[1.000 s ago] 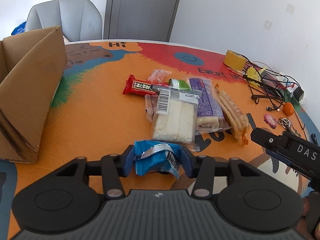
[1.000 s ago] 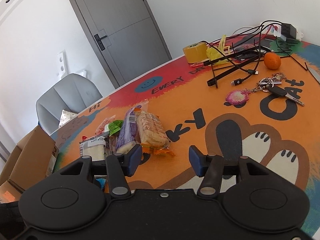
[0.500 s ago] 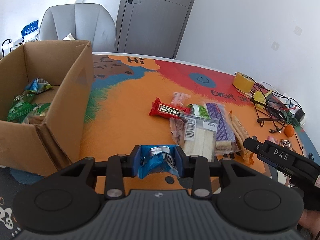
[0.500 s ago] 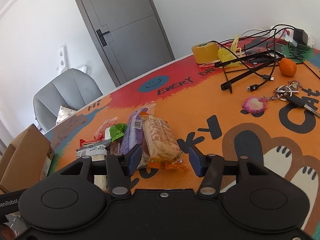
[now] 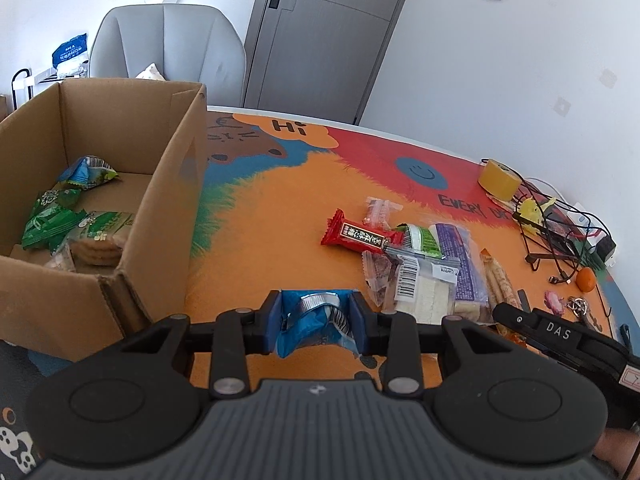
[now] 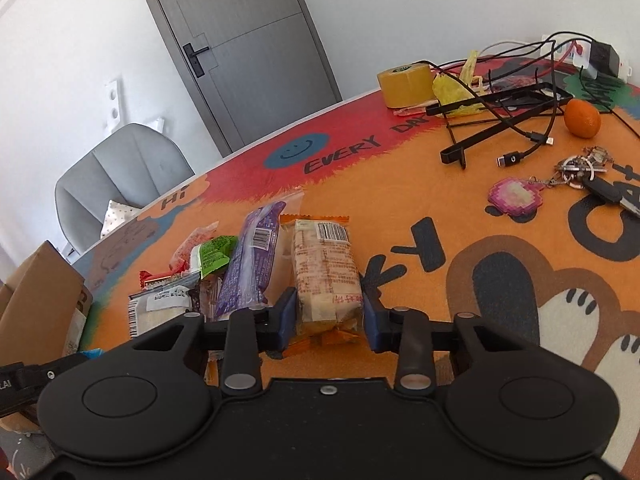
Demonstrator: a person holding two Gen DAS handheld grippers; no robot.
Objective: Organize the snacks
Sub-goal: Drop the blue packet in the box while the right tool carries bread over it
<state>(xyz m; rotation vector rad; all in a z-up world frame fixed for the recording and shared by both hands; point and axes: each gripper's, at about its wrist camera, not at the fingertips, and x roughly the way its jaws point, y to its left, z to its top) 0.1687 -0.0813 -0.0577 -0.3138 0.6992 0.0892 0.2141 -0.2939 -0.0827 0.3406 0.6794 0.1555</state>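
My left gripper [image 5: 316,312] is shut on a crumpled blue snack packet [image 5: 312,330], held above the orange table mat just right of the open cardboard box [image 5: 168,184]. Several green packets [image 5: 52,220] lie inside the box. On the mat lie a red bar [image 5: 360,236], a wrapped sandwich [image 5: 420,288] and a purple packet [image 5: 460,256]. In the right wrist view my right gripper [image 6: 329,312] is closing its jaws on the near end of an orange-edged biscuit packet [image 6: 324,268], with both pads against its sides. The purple packet [image 6: 256,256] lies just left of it.
A yellow tape roll [image 6: 406,86], tangled black cables [image 6: 512,116], an orange [image 6: 582,118] and a bunch of keys [image 6: 588,172] sit at the right of the table. A grey chair [image 5: 168,44] and a grey door [image 5: 320,32] stand beyond the far edge.
My left gripper tightened on the blue packet and carried it up and left, bringing the box's inside into view. My right gripper advanced to the biscuit packet and narrowed its jaws around it.
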